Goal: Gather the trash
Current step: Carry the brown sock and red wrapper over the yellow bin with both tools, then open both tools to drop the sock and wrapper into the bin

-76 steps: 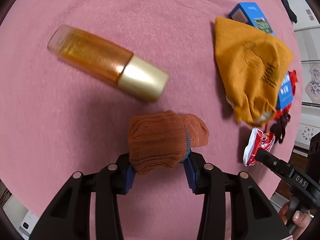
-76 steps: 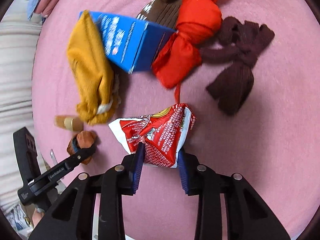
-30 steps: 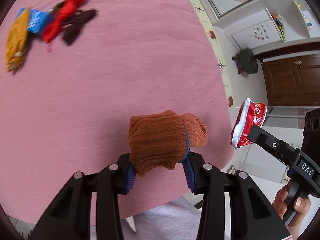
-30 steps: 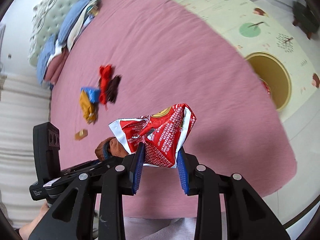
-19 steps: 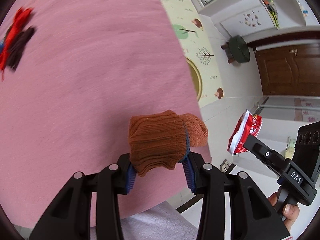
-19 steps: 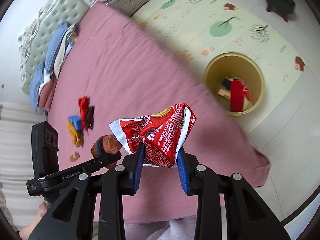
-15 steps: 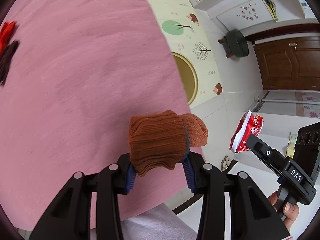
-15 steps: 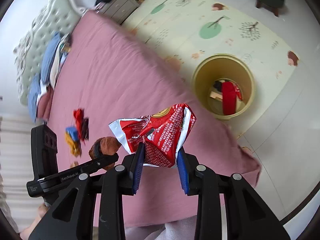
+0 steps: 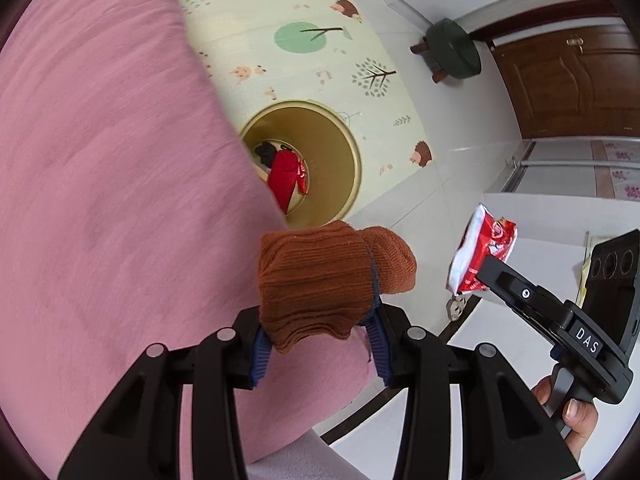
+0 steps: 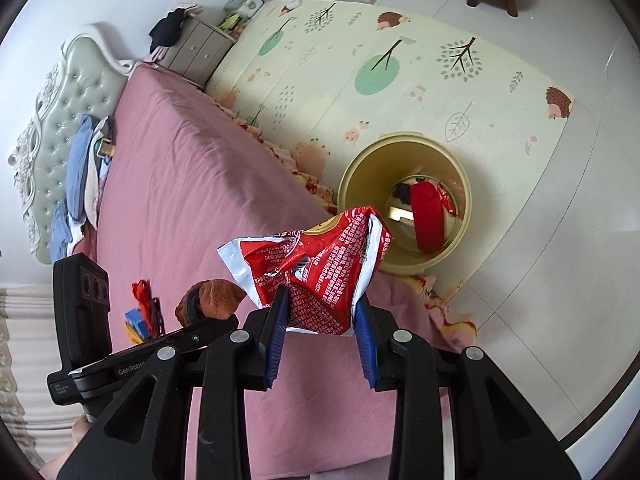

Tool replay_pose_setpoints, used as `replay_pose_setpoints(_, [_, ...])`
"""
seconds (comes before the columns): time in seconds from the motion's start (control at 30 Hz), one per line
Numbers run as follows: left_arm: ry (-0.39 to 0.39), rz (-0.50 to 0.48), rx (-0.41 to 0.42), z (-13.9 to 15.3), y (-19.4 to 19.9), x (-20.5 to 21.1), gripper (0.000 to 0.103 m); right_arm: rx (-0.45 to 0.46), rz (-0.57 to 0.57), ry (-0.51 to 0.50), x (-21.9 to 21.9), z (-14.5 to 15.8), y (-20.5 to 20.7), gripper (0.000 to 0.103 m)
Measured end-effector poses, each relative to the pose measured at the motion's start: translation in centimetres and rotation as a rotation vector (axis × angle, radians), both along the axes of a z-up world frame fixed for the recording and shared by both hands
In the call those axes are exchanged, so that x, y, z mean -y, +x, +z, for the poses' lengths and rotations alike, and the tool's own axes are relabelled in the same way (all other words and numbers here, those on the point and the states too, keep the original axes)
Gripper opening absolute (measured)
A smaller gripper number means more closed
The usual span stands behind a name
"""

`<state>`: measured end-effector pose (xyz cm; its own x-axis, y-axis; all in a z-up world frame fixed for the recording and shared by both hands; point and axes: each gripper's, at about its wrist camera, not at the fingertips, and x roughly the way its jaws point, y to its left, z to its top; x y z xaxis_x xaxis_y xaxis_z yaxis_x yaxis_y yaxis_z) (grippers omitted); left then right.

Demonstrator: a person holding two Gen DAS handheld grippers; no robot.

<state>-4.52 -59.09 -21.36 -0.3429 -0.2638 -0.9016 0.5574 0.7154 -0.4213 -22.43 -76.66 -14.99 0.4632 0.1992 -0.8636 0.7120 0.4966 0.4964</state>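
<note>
Two grippers each carry a load: the left gripper [image 9: 318, 344] has its jaws clamped on a rolled rust-brown sock [image 9: 320, 280], and the right gripper [image 10: 320, 334] has its jaws pinched on a crumpled red snack wrapper [image 10: 316, 268]. Compared with a second ago, both grips are unchanged, but the views have swung off the middle of the pink bed [image 9: 100, 180] to its foot corner, and the yellow trash bin [image 10: 460, 168], then only partly seen at the bed's edge, now shows its whole mouth with a red packet [image 10: 428, 216] and dark scraps at the bottom. The bin stands on a cream play mat printed with trees and hedgehogs [image 10: 360, 40], just beside the bed. Farther back on the bed lies the remaining small pile of red, blue and yellow items [image 10: 142, 316]. Beyond are a tufted headboard [image 10: 68, 92], a bedside drawer unit [image 10: 196, 48], a dark green stool [image 9: 452, 48] and a brown wooden door [image 9: 572, 84].
</note>
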Motion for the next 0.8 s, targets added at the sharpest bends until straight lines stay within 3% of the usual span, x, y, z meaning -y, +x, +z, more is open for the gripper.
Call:
replay_pose_setpoints(0.23, [-0.001,-0.027,-0.023,-1.5,0.5,3.6,0.044,0.001,-0.021,-0.004,2.9,-0.3,1.3,0.031])
replay_pose_setpoints(0.27, [-0.004,-0.027,-0.018,-1.4,0.4,3.9,0.053,0.003,-0.023,-0.002,3.2,-0.3,1.5,0.032])
replay_pose_setpoints(0.3, [-0.015,-0.026,-0.017,-1.3,0.5,4.3,0.068,0.007,-0.038,0.000,3.7,-0.2,1.5,0.036])
replay_pose_setpoints(0.4, [-0.016,-0.039,0.026,-0.9,0.7,5.3,0.080,0.017,-0.086,0.018,5.0,-0.4,1.3,0.044])
replay_pose_setpoints(0.53, [0.020,-0.066,0.061,-0.7,0.8,5.9,0.081,0.025,-0.116,0.033,6.0,-0.4,1.3,0.048])
replay_pose_setpoints(0.8, [0.026,-0.022,0.059,-0.1,1.6,3.4,0.081,0.027,-0.092,0.034,4.9,0.2,1.7,0.048])
